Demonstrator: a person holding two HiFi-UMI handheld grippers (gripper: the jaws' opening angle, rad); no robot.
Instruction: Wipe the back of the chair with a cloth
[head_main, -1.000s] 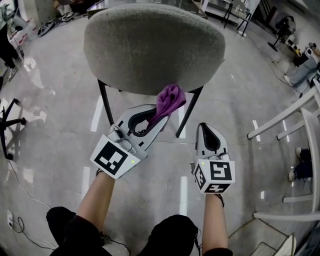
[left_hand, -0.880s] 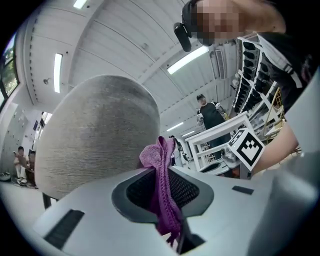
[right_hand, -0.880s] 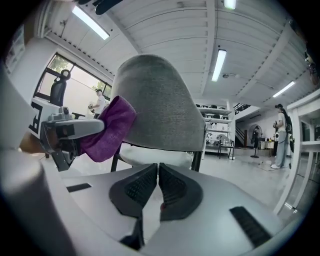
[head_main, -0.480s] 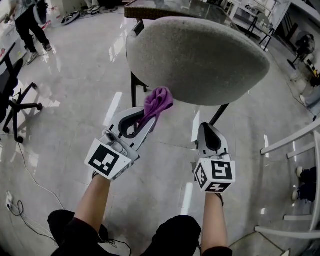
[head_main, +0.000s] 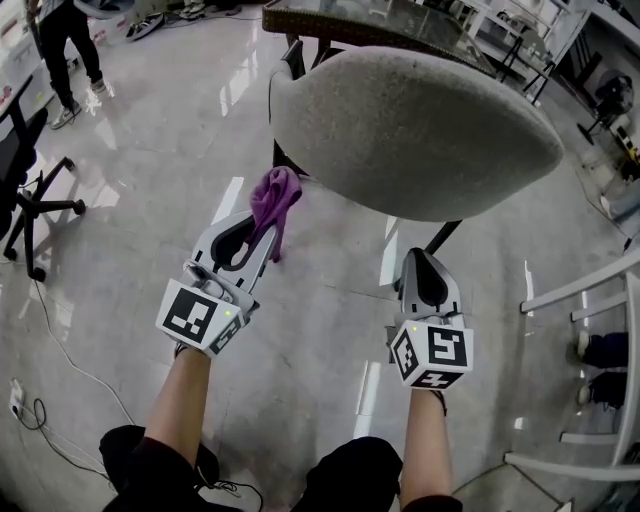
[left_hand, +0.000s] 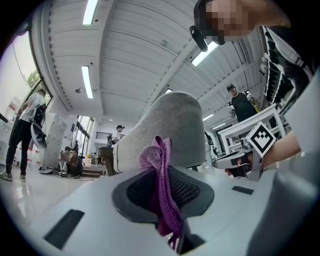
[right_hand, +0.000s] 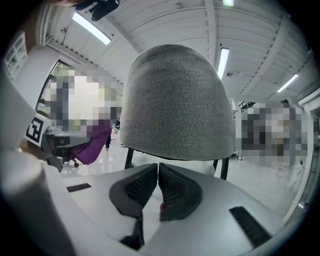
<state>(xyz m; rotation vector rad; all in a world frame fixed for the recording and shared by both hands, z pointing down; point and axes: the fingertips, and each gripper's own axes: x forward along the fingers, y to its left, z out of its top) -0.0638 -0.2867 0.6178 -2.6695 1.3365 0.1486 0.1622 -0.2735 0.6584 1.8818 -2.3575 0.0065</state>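
A grey upholstered chair back (head_main: 420, 130) on black legs fills the upper middle of the head view. My left gripper (head_main: 262, 215) is shut on a purple cloth (head_main: 273, 200), which bunches out past its tips just left of and below the chair back's lower left edge. In the left gripper view the purple cloth (left_hand: 161, 185) runs between the jaws with the chair back (left_hand: 175, 132) behind it. My right gripper (head_main: 425, 268) is shut and empty, below the chair back's underside; the chair back (right_hand: 177, 102) fills the right gripper view.
A black office chair (head_main: 25, 190) stands at far left and a person (head_main: 60, 40) walks at top left. A dark table (head_main: 380, 20) lies behind the chair. White frames (head_main: 590, 290) stand at right. A cable (head_main: 40, 400) trails on the glossy floor.
My left gripper has carried the cloth leftward, from under the chair back's middle to its lower left edge. The view has shifted, so the chair sits further right. The right gripper has held its place.
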